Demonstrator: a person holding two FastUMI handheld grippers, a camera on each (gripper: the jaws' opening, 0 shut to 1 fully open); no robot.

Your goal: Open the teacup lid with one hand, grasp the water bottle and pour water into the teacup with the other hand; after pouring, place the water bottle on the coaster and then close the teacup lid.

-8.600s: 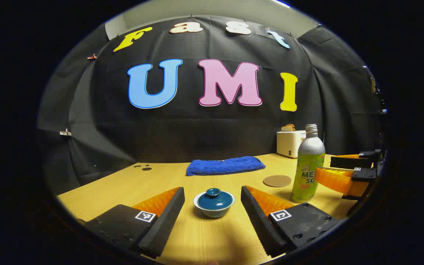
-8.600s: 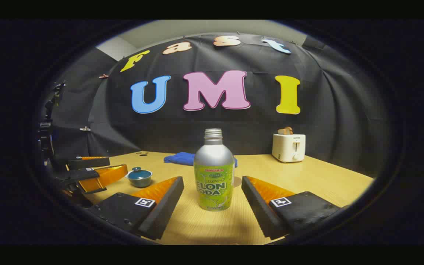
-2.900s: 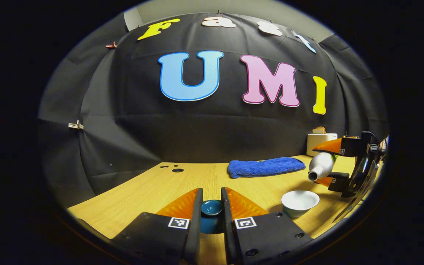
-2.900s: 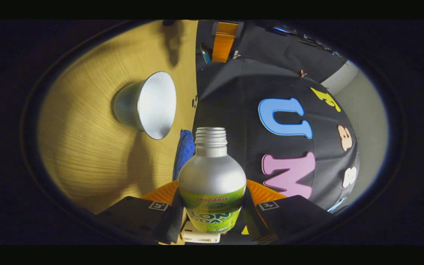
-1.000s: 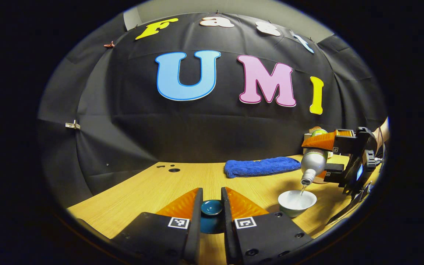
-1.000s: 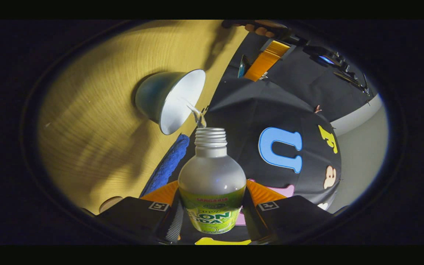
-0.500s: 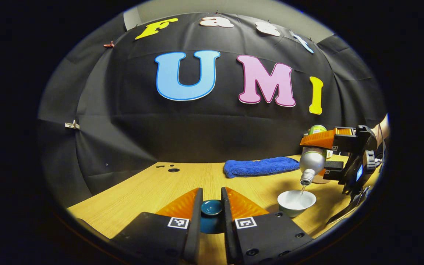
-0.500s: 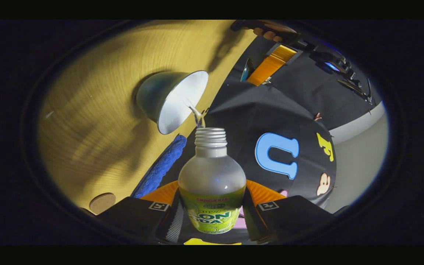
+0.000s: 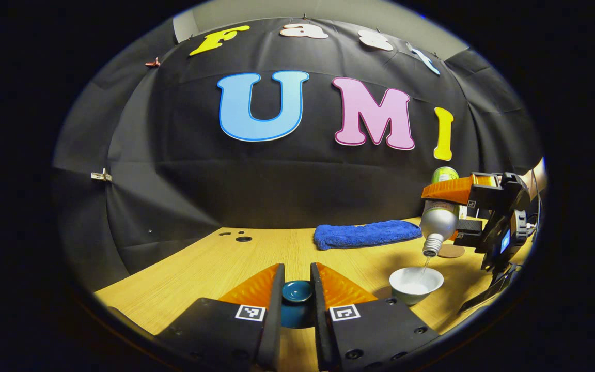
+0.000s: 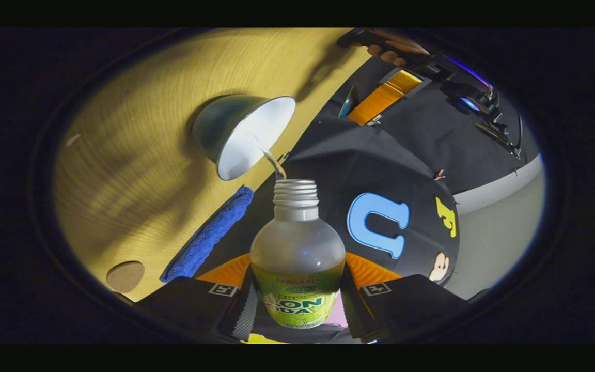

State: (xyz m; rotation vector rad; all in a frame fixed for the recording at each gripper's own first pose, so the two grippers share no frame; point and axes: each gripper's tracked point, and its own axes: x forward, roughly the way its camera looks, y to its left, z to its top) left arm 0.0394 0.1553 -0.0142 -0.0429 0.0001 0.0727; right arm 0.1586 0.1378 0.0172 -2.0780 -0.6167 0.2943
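Water bottle (image 10: 297, 268), clamped in the right gripper (image 10: 297, 297) jaws, tips neck-down over the open teacup (image 9: 416, 284), a thin stream falling in. Coaster (image 9: 451, 251) lies just beyond the cup on the surface. Left gripper (image 9: 297, 294) jaws pinch the lid (image 9: 297, 292), well aside.

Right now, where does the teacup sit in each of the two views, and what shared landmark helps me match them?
Left gripper view: the teacup sits lower right on the table, lid off, under the tilted bottle's mouth.
Right gripper view: the teacup is upper left, seen rotated, above the bottle's mouth, with the stream running into it.
Shared landmark: the blue towel, beyond the teacup on the table.
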